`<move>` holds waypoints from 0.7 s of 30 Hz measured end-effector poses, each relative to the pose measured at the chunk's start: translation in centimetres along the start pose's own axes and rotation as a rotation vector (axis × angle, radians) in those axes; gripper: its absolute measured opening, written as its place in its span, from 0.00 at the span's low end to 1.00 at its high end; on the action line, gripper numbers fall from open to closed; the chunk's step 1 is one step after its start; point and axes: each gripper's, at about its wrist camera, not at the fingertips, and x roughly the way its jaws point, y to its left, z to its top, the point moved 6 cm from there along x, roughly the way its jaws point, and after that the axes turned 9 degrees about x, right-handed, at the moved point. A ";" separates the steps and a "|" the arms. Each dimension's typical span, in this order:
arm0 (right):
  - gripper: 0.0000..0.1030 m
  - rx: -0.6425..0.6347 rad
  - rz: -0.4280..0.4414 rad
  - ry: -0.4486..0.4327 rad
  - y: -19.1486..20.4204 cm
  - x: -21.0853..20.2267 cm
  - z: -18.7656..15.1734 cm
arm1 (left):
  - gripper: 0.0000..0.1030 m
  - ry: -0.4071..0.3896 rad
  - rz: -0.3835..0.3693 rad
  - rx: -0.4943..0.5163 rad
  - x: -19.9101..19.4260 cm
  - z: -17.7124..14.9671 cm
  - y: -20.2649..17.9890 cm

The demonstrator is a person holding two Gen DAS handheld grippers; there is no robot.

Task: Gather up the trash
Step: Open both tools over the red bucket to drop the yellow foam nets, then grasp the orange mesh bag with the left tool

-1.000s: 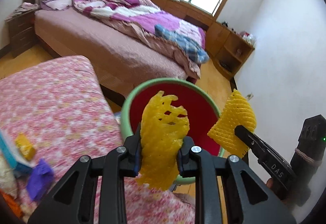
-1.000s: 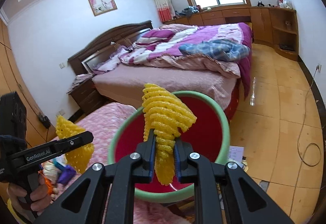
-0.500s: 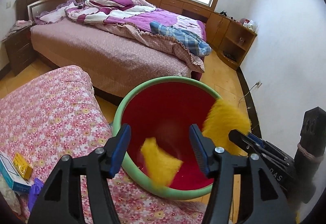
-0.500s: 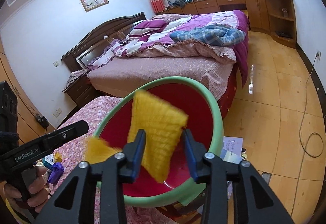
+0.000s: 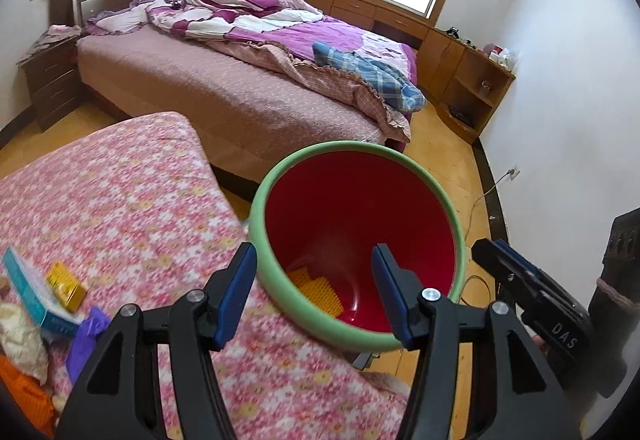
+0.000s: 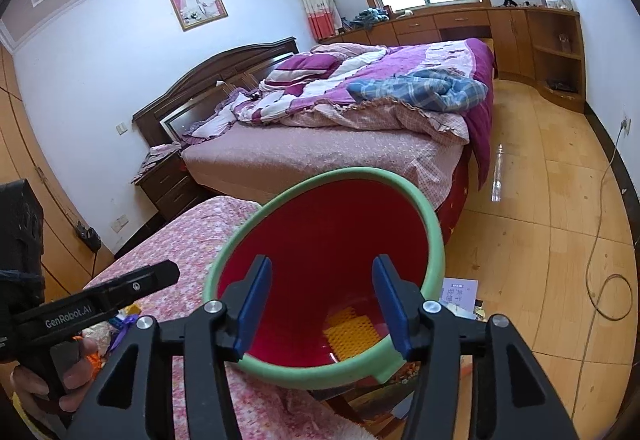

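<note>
A red bin with a green rim [image 5: 264, 200] [image 6: 434, 224] stands at the edge of a table with a pink floral cloth [image 5: 120, 192]. Yellow foam netting [image 5: 318, 288] [image 6: 352, 332] lies at its bottom. My left gripper [image 5: 314, 290] is open and empty over the bin's near rim. My right gripper [image 6: 320, 304] is open and empty over the bin mouth. Each gripper shows in the other's view, the right one [image 5: 520, 280] beside the bin, the left one [image 6: 100, 304] over the table.
More trash lies at the table's left: a teal box [image 5: 28, 292], a yellow packet [image 5: 66, 286], a purple scrap [image 5: 86, 336], orange and cream pieces [image 5: 20, 372]. A bed [image 5: 240, 80] stands behind. Papers [image 6: 460, 290] and a cable [image 6: 600, 280] lie on the wooden floor.
Both grippers held yellow foam netting over the bin, then opened. Both pieces fell and now lie at the bin's bottom.
</note>
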 end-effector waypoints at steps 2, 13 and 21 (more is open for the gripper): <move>0.57 -0.001 0.013 -0.002 0.6 -0.6 -0.3 | 0.58 0.002 0.003 -0.009 -0.7 -0.5 0.3; 0.62 -0.030 0.045 0.034 3.8 -2.6 -2.9 | 0.58 0.011 0.081 -0.086 -6.2 -4.6 4.2; 0.70 -0.065 0.056 0.077 6.7 -3.3 -5.5 | 0.58 -0.006 0.168 -0.165 -10.2 -7.2 8.3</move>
